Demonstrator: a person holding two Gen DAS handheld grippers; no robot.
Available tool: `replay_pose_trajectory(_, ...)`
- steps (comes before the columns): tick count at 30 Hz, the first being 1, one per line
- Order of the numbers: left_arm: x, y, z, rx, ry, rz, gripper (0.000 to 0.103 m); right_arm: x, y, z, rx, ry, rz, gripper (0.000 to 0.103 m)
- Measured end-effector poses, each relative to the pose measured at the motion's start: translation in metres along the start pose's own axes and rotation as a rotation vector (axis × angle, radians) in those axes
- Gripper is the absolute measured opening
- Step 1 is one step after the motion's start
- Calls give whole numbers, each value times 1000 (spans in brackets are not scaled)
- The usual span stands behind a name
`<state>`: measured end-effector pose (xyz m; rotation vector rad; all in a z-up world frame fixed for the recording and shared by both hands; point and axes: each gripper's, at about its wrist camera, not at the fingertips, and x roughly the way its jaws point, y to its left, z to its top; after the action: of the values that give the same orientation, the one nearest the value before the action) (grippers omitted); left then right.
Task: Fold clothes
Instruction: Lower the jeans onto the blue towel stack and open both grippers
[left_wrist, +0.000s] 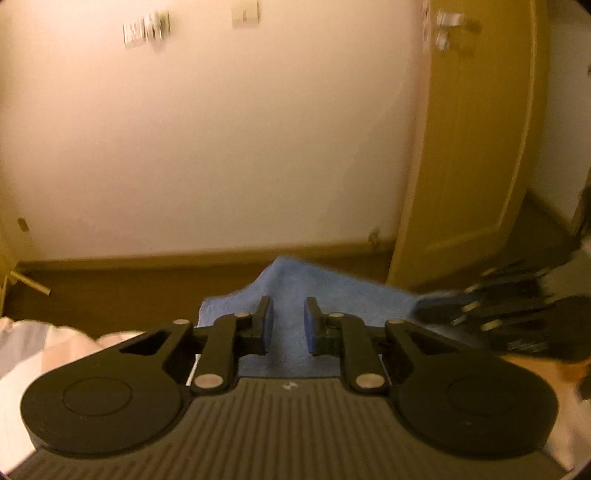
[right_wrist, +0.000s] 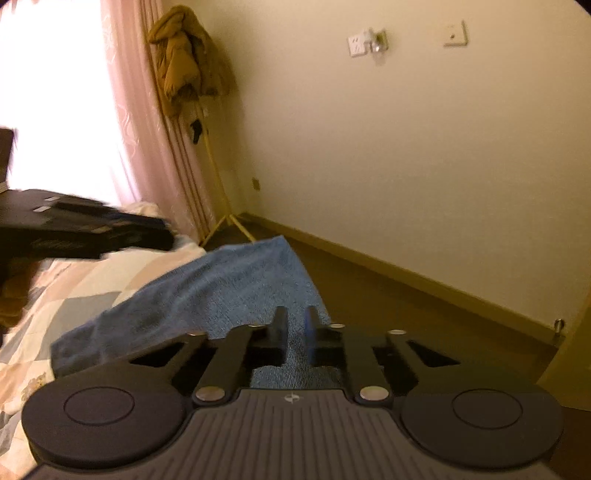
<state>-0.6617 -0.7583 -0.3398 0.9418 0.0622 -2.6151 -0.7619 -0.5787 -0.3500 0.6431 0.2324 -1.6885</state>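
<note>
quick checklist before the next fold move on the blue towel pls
1. Blue towel on the bed: ok, far corner lifted.
2. Right claw gripping towel: cannot tell; fingers blurred, narrow gap, towel between them.
3. Left claw gripping towel: cannot tell; narrow gap, towel seen through it.
4. Claws apart: ok, right claw well to the side.
5. Far towel edge past the bed: not ok, overhangs the floor.

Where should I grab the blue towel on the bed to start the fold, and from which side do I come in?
Take the blue towel by its far raised corner, which hangs past the bed edge near the floor. Probably come from the wall side, jaws straddling the thin hem, since that edge lifts clear of the quilt. The left gripper faces that peak.
</note>
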Motion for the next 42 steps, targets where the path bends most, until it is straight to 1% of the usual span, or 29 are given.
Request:
replay_pose_trajectory(1, 5, 3, -4, 0, 8, 19, 14, 3, -3, -3, 8, 5, -4, 3)
replay_pose_trajectory(2, 8, 12, -8, -36, 12, 26, 16, 5, -6, -6, 16, 9, -9, 3)
replay_pose_trajectory(3, 10, 20, -11, -75, 15, 37, 16, 5, -10, -10, 24, 15, -30, 0)
replay_pose_trajectory(4, 8, 30, -13, -124, 16, 62, 16, 4, -16, -13, 37, 22, -44, 0)
replay_pose_trajectory(5, 2, 40, -16, -167, 17, 99, 18, 3, -22, -16, 61, 25, -48, 0)
replay_pose_trajectory(7, -11, 57, -21, -248, 19, 168, 13, -1, -30, -18, 91, 27, -35, 0)
replay_pose_trajectory(9, -37, 61, -27, -279, 11, 188, 12, -6, -29, -17, 86, 26, -49, 0)
replay_pose_trajectory(11, -71, 52, -32, -269, -13, 173, 13, -15, -25, -14, 96, 8, -61, 0)
replay_pose_trajectory(13, -103, 32, -42, -251, -29, 153, 14, -31, -20, -15, 117, -25, -53, 13)
replay_pose_trajectory(15, -133, 9, -56, -244, -35, 147, 15, -55, -10, -20, 130, -52, -11, 14)
replay_pose_trajectory(18, -158, -19, -87, -261, -2, 153, 15, -94, 16, -40, 91, -53, 78, 14)
replay_pose_trajectory(21, -142, -26, -108, -267, 85, 184, 15, -120, 44, -64, 23, -18, 158, 13)
replay_pose_trajectory(22, -137, -29, -115, -269, 114, 195, 16, -122, 54, -75, -15, 13, 169, 12)
replay_pose_trajectory(23, -134, -31, -119, -272, 135, 205, 16, -116, 61, -83, -47, 54, 154, 12)
replay_pose_trajectory(24, -138, -33, -116, -281, 126, 215, 13, -109, 68, -91, -78, 96, 135, 12)
replay_pose_trajectory(26, -146, -36, -109, -298, 109, 235, 12, -98, 69, -101, -109, 147, 113, 8)
replay_pose_trajectory(27, -152, -39, -106, -305, 97, 244, 13, -98, 67, -101, -112, 161, 113, 7)
replay_pose_trajectory(28, -165, -44, -102, -303, 77, 249, 14, -104, 65, -97, -101, 148, 122, 7)
replay_pose_trajectory(30, -185, -51, -95, -292, 41, 269, 15, -117, 64, -89, -89, 113, 138, 10)
replay_pose_trajectory(33, -182, -54, -82, -256, 20, 275, 14, -131, 65, -85, -88, 88, 147, 10)
replay_pose_trajectory(34, -178, -55, -79, -240, 18, 277, 16, -128, 65, -84, -87, 82, 147, 10)
replay_pose_trajectory(35, -164, -54, -80, -214, 38, 278, 16, -124, 64, -82, -85, 77, 146, 11)
replay_pose_trajectory(37, -131, -50, -91, -179, 109, 285, 16, -115, 66, -86, -115, 79, 134, 11)
replay_pose_trajectory(38, -122, -50, -98, -176, 119, 283, 16, -103, 68, -89, -132, 94, 126, 10)
replay_pose_trajectory(40, -116, -49, -108, -194, 109, 293, 16, -93, 62, -99, -136, 108, 125, 9)
replay_pose_trajectory(42, -117, -48, -109, -220, 94, 300, 16, -85, 59, -104, -141, 109, 144, 6)
